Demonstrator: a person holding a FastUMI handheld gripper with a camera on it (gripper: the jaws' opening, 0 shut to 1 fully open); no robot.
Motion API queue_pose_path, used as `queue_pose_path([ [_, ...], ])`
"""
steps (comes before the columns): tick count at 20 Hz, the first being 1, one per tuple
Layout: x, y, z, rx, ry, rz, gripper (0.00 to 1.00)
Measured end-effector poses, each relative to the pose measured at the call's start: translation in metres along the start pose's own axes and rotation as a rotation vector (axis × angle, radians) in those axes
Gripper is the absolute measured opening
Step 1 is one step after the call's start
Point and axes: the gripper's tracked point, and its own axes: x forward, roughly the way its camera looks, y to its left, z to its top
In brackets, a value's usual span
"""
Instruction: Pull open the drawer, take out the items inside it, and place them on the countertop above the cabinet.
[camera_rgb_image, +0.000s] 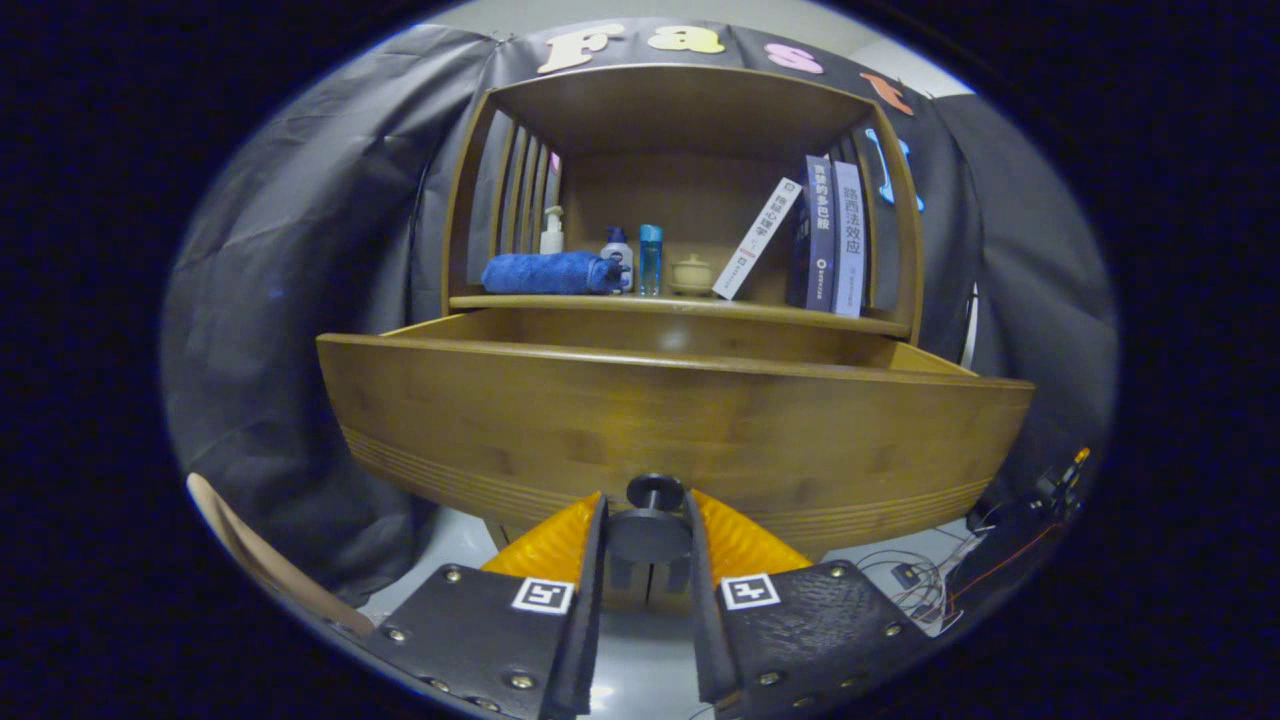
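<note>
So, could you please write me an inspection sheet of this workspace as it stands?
Surface: countertop above the drawer carries toiletries and books.
Job's things: drawer pulled open; its contents are hidden behind the front panel.
Clutter: blue towel, pump bottle, two small bottles, small lidded jar, leaning book, upright books.
Gripper: gripper has its fingers on either side of the drawer knob; contact unclear.
Cables: loose wires on the floor beside the cabinet.
Surroundings: black cloth wall.
</note>
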Motion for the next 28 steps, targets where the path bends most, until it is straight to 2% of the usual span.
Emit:
queue_pose_path([
  [10, -0.021, -0.001, 0.003, 0.039, -0.018, -0.020, 0.39],
  [15, -0.056, -0.003, 0.025, 0.018, -0.098, -0.027, 0.39],
  [18, -0.073, -0.001, 0.063, 0.012, -0.188, -0.023, 0.39],
  [22, -0.065, 0.004, 0.127, 0.001, -0.275, 0.004, 0.39],
  [28, -0.017, 0.018, 0.199, -0.034, -0.286, 0.064, 0.61],
])
